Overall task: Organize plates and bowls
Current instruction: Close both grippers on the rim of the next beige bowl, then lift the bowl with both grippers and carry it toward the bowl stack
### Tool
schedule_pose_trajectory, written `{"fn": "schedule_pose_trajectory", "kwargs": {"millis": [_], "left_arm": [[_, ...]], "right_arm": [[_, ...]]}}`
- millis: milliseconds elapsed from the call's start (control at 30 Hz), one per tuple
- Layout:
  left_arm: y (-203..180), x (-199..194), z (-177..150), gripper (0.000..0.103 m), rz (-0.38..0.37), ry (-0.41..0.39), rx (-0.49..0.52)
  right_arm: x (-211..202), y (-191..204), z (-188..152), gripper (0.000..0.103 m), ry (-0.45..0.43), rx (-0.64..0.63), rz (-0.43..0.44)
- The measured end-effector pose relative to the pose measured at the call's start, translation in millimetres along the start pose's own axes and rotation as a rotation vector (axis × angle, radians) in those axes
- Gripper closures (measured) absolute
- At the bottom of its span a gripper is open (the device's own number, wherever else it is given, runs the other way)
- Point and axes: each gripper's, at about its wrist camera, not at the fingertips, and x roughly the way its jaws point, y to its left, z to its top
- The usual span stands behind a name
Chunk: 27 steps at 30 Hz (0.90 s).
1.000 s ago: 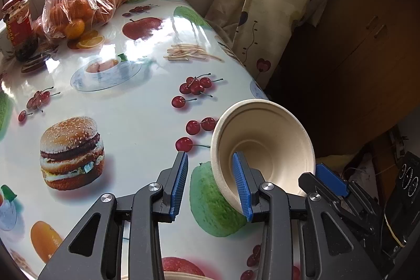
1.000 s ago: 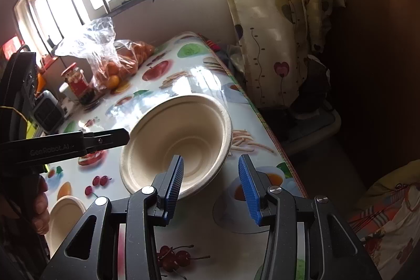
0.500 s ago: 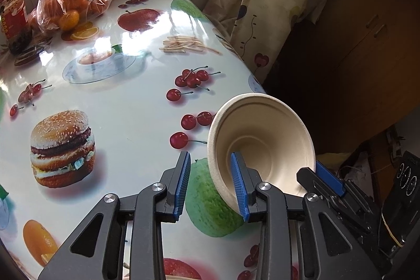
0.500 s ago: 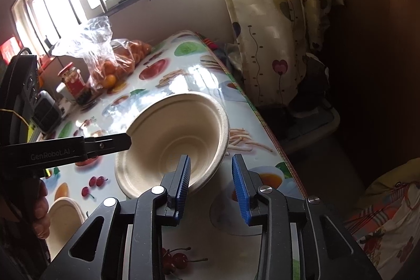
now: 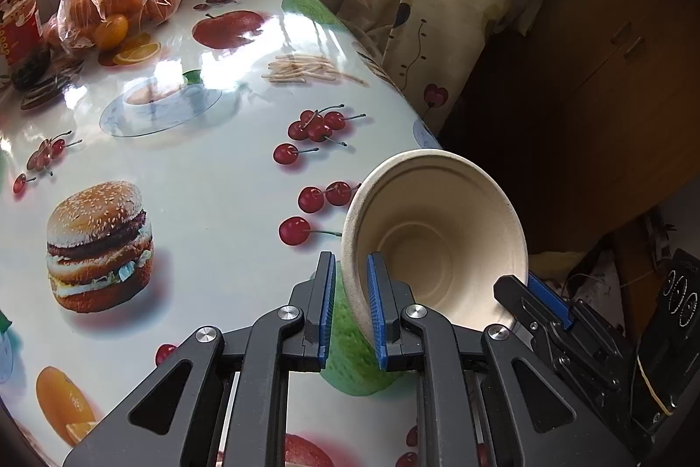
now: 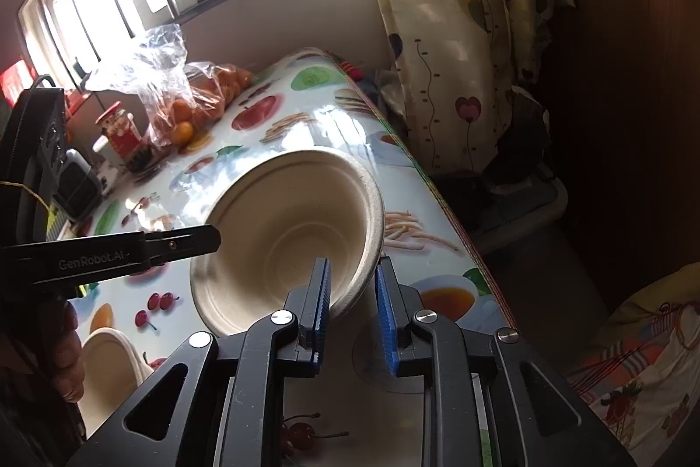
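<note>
Left wrist view: bowl (image 5: 437, 244) off the surface (image 5: 210, 178), my left tool (image 5: 351, 309) and right tool (image 6: 352, 314) both pinching its rim. Step: carrying. Next: nest it on another bowl (image 6: 109, 366).

Two paper bowls (image 6: 288, 230) (image 6: 109, 366), one jar (image 6: 120, 132), one bag of oranges (image 6: 192, 103)

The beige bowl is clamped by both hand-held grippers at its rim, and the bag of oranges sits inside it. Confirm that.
Not quite. The bag of oranges sits on the table at its far end, near the window, not inside the beige bowl, as the right wrist view shows. Both hand-held grippers, left and right, do clamp its rim.
</note>
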Motion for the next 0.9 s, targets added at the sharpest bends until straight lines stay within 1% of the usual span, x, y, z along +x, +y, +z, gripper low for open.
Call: {"fn": "schedule_pose_trajectory", "kwargs": {"millis": [67,500,900], "left_arm": [[0,0,0,0.091,0.001,0.001,0.001],[-2,-2,1,0.092,0.003,-0.006,0.007],[-4,-14,-3,0.092,0.009,-0.027,0.018]], "right_arm": [[0,0,0,0.085,0.0,-0.001,-0.004],[1,0,0,0.085,0.003,0.01,-0.007],[-6,3,0,0.085,-0.011,0.008,0.002]]}}
